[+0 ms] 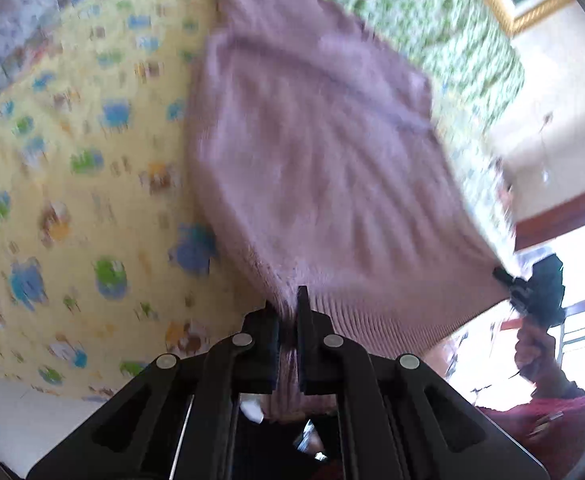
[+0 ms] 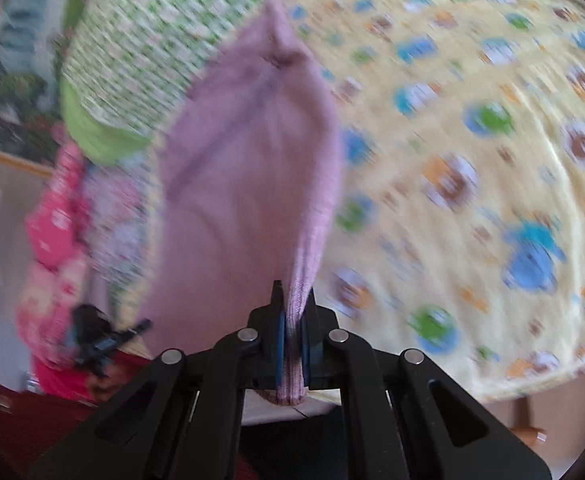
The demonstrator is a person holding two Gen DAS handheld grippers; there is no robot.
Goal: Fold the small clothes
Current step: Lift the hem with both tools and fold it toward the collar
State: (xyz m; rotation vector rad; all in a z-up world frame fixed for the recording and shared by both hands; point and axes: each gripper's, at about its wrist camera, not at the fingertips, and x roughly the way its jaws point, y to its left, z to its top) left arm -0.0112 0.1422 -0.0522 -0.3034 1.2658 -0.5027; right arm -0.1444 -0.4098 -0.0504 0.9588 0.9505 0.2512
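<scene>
A mauve knitted garment hangs stretched between my two grippers above a yellow cartoon-print sheet. My left gripper is shut on one corner of its ribbed hem. My right gripper is shut on the other hem corner, and the garment hangs away from it. The right gripper also shows at the right of the left wrist view; the left gripper shows at the lower left of the right wrist view. Both views are motion-blurred.
A green-and-white patterned quilt lies at the far side of the yellow sheet. A pink pile of clothes sits beside it. A gold picture frame hangs on the wall.
</scene>
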